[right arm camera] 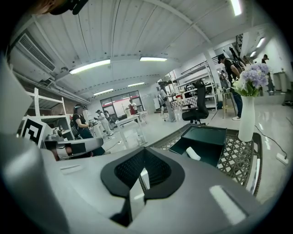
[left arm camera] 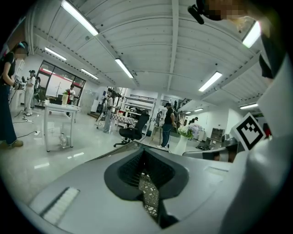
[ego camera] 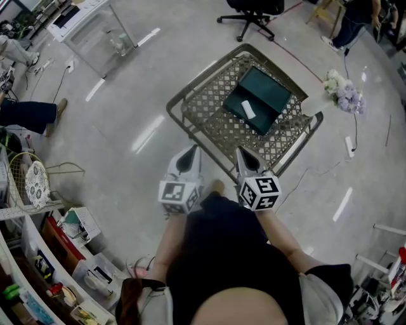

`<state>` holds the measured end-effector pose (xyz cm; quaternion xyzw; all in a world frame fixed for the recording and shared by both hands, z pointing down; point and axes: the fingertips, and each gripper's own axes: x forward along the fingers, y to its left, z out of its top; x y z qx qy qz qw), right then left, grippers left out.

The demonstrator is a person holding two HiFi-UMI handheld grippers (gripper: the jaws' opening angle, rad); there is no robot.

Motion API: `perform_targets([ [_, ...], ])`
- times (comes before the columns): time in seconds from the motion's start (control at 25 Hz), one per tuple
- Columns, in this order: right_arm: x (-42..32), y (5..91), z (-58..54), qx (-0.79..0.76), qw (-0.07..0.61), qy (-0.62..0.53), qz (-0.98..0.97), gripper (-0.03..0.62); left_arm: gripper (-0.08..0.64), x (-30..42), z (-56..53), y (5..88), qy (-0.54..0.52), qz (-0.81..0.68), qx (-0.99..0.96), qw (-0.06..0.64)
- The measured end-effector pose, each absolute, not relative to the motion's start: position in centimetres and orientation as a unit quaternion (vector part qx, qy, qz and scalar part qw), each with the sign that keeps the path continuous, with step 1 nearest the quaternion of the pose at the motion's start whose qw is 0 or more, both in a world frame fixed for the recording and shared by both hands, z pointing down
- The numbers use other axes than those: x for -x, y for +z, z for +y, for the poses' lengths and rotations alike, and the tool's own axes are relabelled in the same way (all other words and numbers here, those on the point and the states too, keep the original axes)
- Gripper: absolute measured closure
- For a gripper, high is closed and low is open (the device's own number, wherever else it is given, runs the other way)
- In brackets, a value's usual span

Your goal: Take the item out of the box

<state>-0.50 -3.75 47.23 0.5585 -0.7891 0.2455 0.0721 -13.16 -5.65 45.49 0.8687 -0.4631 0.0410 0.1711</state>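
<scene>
A dark green box (ego camera: pixel 257 99) lies open on a metal lattice table (ego camera: pixel 190 130), with a small white item (ego camera: pixel 248 110) inside it. Both grippers hover at the table's near edge, short of the box. My left gripper (ego camera: pixel 189 152) is shut and holds nothing; in the left gripper view its closed jaws (left arm camera: pixel 149 183) point over the lattice. My right gripper (ego camera: pixel 244 154) is also shut and empty. In the right gripper view, the box (right arm camera: pixel 201 141) and the white item (right arm camera: pixel 192 153) lie ahead and to the right of that gripper (right arm camera: pixel 143 176).
A white vase of pale flowers (ego camera: pixel 343 95) stands at the table's right corner. A black office chair (ego camera: pixel 254 13) sits beyond the table. Shelves with clutter (ego camera: pixel 38 254) and a wire basket (ego camera: pixel 32 181) are at the left. People stand farther off.
</scene>
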Motion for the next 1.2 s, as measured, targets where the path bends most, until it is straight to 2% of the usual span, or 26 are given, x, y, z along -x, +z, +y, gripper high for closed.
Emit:
perform_targets([
  [0.56, -2.8, 48.3, -7.3, -0.584, 0.061, 0.252, -0.769, 0.592, 0.549, 9.8, -9.2, 46.5, 0.052, -0.434, -0.883, 0.169],
  [1.2, -3.6, 48.8, -8.9, -0.583, 0.061, 0.248, -0.771, 0.592, 0.549, 9.4, -10.2, 47.3, 0.057, -0.431, -0.885, 0.168],
])
